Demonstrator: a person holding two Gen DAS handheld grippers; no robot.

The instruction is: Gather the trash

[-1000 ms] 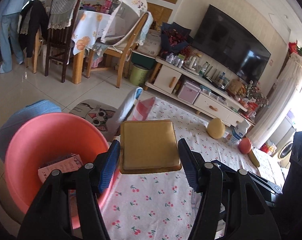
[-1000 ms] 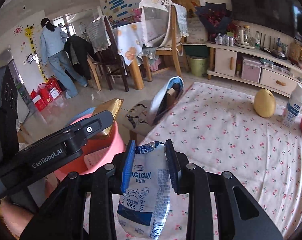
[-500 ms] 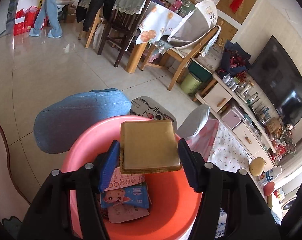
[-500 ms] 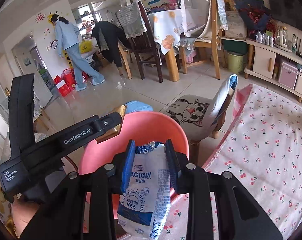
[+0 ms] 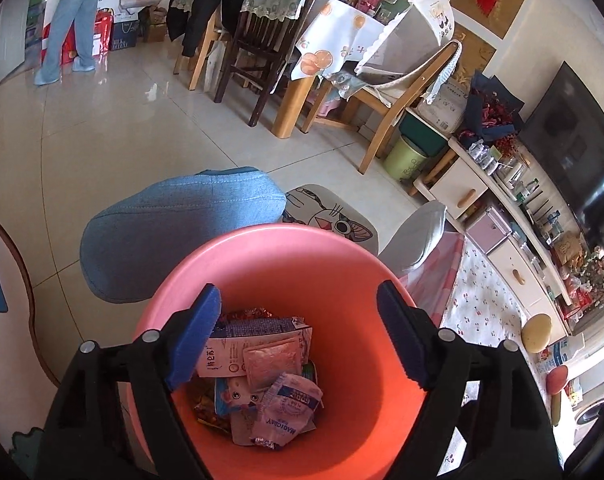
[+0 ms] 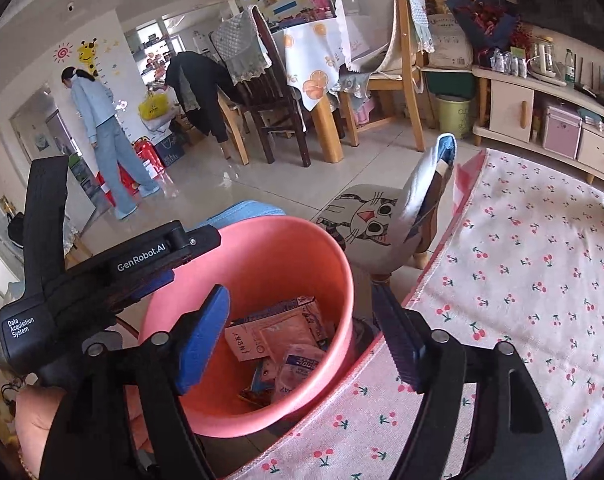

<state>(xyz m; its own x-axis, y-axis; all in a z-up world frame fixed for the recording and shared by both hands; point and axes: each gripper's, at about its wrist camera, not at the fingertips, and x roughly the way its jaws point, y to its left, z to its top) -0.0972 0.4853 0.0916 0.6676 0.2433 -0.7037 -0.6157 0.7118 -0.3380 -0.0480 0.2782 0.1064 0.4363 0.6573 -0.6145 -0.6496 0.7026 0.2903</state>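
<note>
We see the trash, milk cartons and crumpled wrappers [image 5: 262, 364], heaped at the bottom of the pink bucket [image 5: 341, 264], which stands beside the cherry-print tablecloth [image 6: 521, 272]; our left gripper [image 5: 298, 332] hangs over it, jaws opening with nothing between them. Our right gripper [image 6: 302, 336], at the bucket's four o'clock, is likewise opening and empty; a cat-print chair [image 6: 365, 220] sits at twelve o'clock.

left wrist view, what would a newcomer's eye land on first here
The pink bucket fills the lower middle, with crumpled wrappers and cartons heaped at its bottom. The left claw hangs right over it, jaws opening with nothing between them. To the right lies the cherry-print cloth, with a yellow round fruit on it.
</note>
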